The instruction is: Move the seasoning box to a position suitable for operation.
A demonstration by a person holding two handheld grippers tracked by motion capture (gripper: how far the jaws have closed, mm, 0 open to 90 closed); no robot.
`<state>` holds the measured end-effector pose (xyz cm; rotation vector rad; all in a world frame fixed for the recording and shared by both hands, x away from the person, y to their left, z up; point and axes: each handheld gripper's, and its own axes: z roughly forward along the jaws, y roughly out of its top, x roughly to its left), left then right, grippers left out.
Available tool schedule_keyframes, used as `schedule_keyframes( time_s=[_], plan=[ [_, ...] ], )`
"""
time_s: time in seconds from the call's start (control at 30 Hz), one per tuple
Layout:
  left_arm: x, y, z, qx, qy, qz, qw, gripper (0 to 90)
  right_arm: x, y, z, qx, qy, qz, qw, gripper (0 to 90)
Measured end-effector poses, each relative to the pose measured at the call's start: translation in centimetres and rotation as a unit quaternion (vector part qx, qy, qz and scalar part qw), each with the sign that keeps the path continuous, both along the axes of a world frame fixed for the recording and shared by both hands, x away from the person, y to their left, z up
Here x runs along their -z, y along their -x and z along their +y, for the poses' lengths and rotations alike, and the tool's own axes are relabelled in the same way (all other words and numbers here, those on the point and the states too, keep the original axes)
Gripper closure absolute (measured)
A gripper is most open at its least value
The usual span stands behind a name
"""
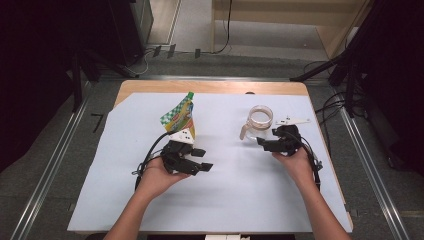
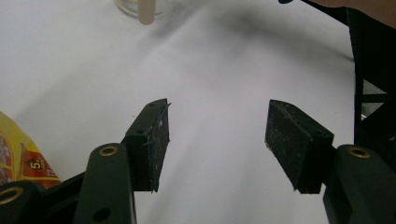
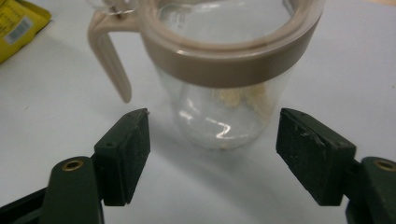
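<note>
A clear glass jar (image 1: 260, 122) with a beige rim and side handle stands at the right of the white sheet. In the right gripper view the jar (image 3: 224, 70) is just beyond my right gripper (image 3: 212, 140), whose jaws stand open on either side of its base without touching it; a few pale bits lie at its bottom. A yellow-green pouch (image 1: 181, 116) stands upright left of centre. My left gripper (image 1: 202, 160) lies just in front of the pouch, pointing right, and is open with nothing between its jaws (image 2: 217, 135). The pouch's corner (image 2: 18, 154) shows at its left.
A white sheet (image 1: 150, 200) covers most of the wooden table (image 1: 215, 87). Black stands and cables sit on the floor beyond the table's far corners. Metal rails run along both sides.
</note>
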<state>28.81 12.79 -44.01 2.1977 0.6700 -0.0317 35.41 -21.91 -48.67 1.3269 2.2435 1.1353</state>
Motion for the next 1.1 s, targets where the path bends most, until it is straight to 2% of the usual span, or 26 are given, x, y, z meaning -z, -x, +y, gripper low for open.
schedule_keyframes(
  time_s=[0.03,0.17,0.33,0.47,0.63,0.9,1.1],
  plan=[
    [0.0,0.0,0.0,0.001,0.0,0.001,1.0,40.5,0.2,-0.5,0.1,0.001,-0.011,-0.003,0.9999,23.6],
    [0.1,0.0,-0.1,0.001,0.001,0.002,1.0,40.4,0.6,-1.2,0.5,0.005,-0.003,-0.005,1.0,20.7],
    [0.1,0.1,-0.2,0.01,0.002,0.001,0.9999,40.1,1.1,-2.3,1.0,0.005,-0.025,-0.023,0.9994,13.5],
    [0.2,0.1,-0.4,0.011,0.001,0.003,0.9999,40.0,1.8,-2.7,1.5,0.011,-0.034,-0.044,0.9984,11.2],
    [0.2,0.1,-0.3,0.015,-0.005,0.001,0.9999,39.7,2.2,-3.2,2.3,0.022,-0.033,-0.069,0.9969,9.9],
    [0.2,0.1,-0.2,0.014,-0.001,0.002,0.9999,39.7,2.6,-4.1,2.8,0.024,-0.041,-0.069,0.9965,9.6],
    [0.2,0.0,-0.1,0.013,0.001,0.003,0.9999,39.7,2.5,-3.9,2.9,0.028,-0.031,-0.075,0.9963,11.1]
  ],
)
